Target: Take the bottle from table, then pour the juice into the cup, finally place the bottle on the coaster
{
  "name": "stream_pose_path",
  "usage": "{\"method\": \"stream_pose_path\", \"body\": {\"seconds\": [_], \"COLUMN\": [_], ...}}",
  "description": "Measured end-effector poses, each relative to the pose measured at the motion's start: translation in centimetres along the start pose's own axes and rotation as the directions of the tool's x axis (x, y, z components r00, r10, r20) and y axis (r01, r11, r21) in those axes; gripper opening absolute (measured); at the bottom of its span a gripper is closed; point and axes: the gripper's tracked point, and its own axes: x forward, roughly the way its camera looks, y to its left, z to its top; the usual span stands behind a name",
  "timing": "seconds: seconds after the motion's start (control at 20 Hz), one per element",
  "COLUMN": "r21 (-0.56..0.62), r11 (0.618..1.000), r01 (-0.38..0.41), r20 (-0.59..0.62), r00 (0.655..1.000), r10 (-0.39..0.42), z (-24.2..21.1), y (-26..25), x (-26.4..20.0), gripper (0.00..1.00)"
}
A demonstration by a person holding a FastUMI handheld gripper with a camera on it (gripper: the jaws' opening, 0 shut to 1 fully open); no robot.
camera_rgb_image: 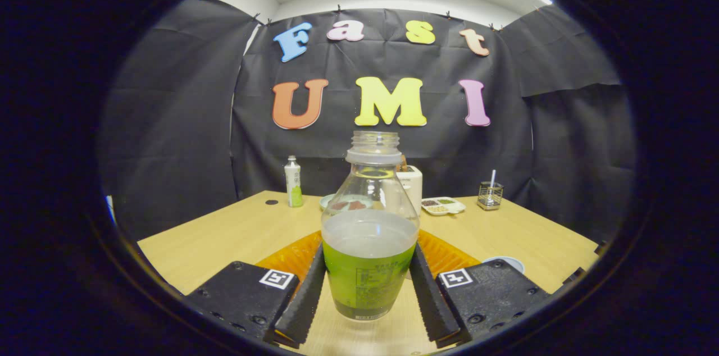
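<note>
The gripper (pixel 368 288) is being held with its two fingers (pixel 303 300) closed against the sides of the juice bottle (pixel 369 232), which is being gripped low on its green-labelled body. The bottle is standing upright between the fingers, its long axis vertical and its mouth uncapped. An orange coaster (pixel 449 255) is lying just behind the bottle. Right of the bottle, beside the right finger, a pale rim, probably the cup (pixel 508 261), is being partly shown on the wooden table (pixel 224 232).
</note>
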Motion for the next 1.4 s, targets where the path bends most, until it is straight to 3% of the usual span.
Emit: {"method": "stream_pose_path", "body": {"seconds": [0.3, 0.65, 0.85, 1.05, 1.4], "r21": [0.148, 0.360, 0.521, 0.637, 0.826], "r11": [0.989, 0.932, 0.852, 0.765, 0.543], "r01": [-0.005, -0.032, -0.046, -0.099, -0.150], "r20": [0.025, 0.032, 0.024, 0.020, 0.062], "r00": [1.000, 0.999, 0.999, 0.994, 0.982], "r10": [0.002, 0.022, 0.039, 0.112, 0.178], "z": [2.7, 2.5, 1.9, 1.9, 3.1], "y": [-0.7, -2.6, -3.7, -3.2, -3.6], "x": [-0.7, -0.9, -0.8, 0.0, 0.6], "gripper": [0.79, 0.79, 0.79, 0.79, 0.78]}}
